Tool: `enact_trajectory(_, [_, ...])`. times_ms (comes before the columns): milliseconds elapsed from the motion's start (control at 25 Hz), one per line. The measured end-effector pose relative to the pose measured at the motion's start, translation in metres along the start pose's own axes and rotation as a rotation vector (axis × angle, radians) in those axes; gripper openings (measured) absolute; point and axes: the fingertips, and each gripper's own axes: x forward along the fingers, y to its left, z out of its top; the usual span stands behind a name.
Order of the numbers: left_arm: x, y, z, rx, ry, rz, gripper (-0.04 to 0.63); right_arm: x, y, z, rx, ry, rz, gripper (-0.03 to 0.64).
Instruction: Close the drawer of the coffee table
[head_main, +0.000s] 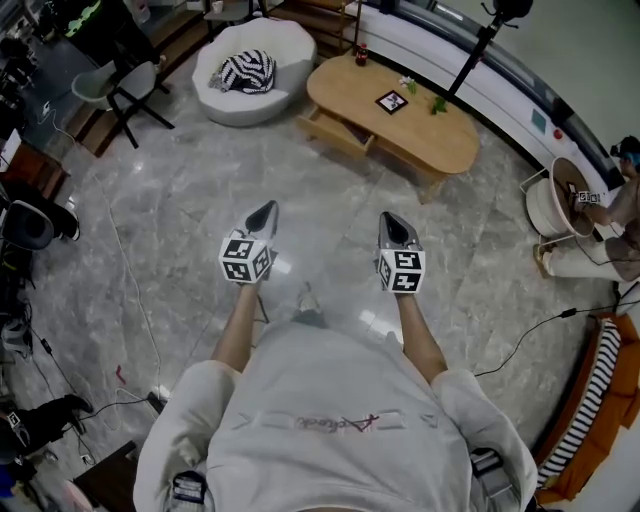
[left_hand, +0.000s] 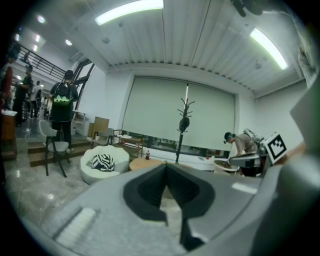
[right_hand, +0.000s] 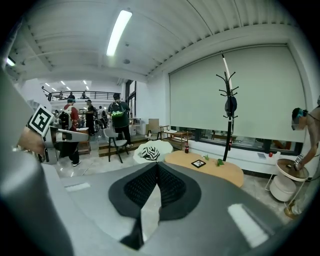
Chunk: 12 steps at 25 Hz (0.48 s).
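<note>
Items listed from left to right, head view unless noted.

- Chair (head_main: 120, 85): far upper left, on the grey marble floor (head_main: 150, 230).
- White round seat (head_main: 285, 45): top centre-left, with a striped cushion (head_main: 247, 70) lying in it; just left of the coffee table.
- Left gripper (head_main: 268, 208): held out over the bare floor, pointing up the frame. Its own view shows the jaws pressed together with nothing between them (left_hand: 166, 165).
- Drawer (head_main: 340, 130): pulled out of the near-left side of the coffee table, its front facing the floor. It lies well apart from both grippers, up the frame and between their two lines of aim. Neither gripper touches it.
- Coffee table (head_main: 430, 140): oval, light wood, at top centre-right. On its top are a bottle (head_main: 361, 55) at the far-left end, a marker card (head_main: 392, 101) in the middle, and a small green plant (head_main: 438, 103) beside the card.
- Coat stand (head_main: 470, 60): dark pole behind the table.
- Right gripper (head_main: 392, 218): level with the left one and apart from it. The jaws are closed tight and empty (right_hand: 157, 164); the table shows beyond them, to the right.
- Round side table (head_main: 565, 195): right edge.
</note>
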Motion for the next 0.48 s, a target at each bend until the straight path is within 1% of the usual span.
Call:
enact_trajectory(200, [0.033, 0.030, 0.013, 0.002, -0.003, -0.015, -0.002, 0.040, -0.004, 0.014, 0.005, -0.003, -0.014, 0.006])
enact_trajectory(480, [0.056, 0.072, 0.022, -0.007, -0.007, -0.024, 0.000, 0.083, 0.004, 0.029, -0.004, 0.000, -0.028, 0.006])
